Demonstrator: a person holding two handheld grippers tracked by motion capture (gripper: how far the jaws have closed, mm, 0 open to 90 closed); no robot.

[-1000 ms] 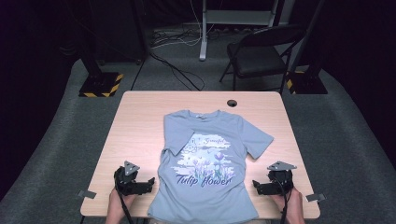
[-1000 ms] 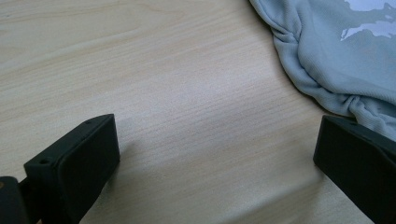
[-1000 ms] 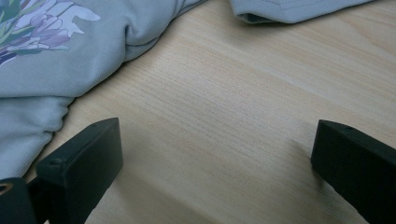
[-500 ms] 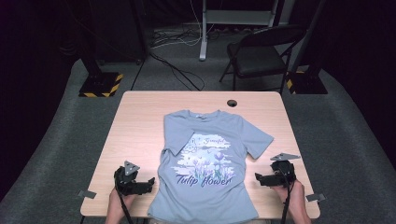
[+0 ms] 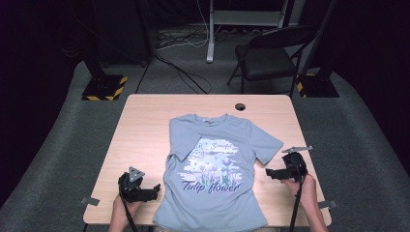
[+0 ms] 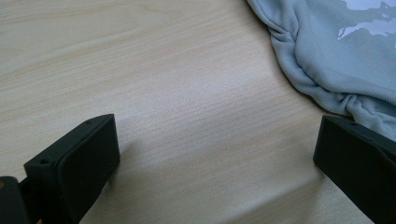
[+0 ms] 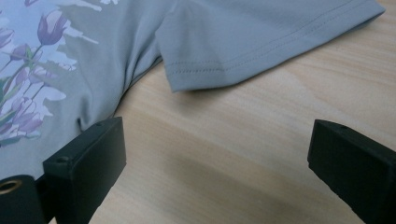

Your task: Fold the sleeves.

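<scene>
T-shirt [image 5: 220, 166] flat mid-table, hem over near edge — both grippers, left [image 5: 145, 189] and right [image 5: 275, 173], flank it, jaws spread, likely poised for sleeves.

Dark studio: floor cables [image 5: 183, 72], hazard-striped stands [image 5: 104, 87]

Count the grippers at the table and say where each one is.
2. The left gripper sits near the table's front-left, beside the t-shirt's lower left edge, jaws open. The right gripper sits at the shirt's right, near its sleeve, jaws open.

Black folding chair [image 5: 270, 53] beyond table [image 5: 145, 130]; hazard-striped stand bases [image 5: 104, 88] on grey floor.
</scene>
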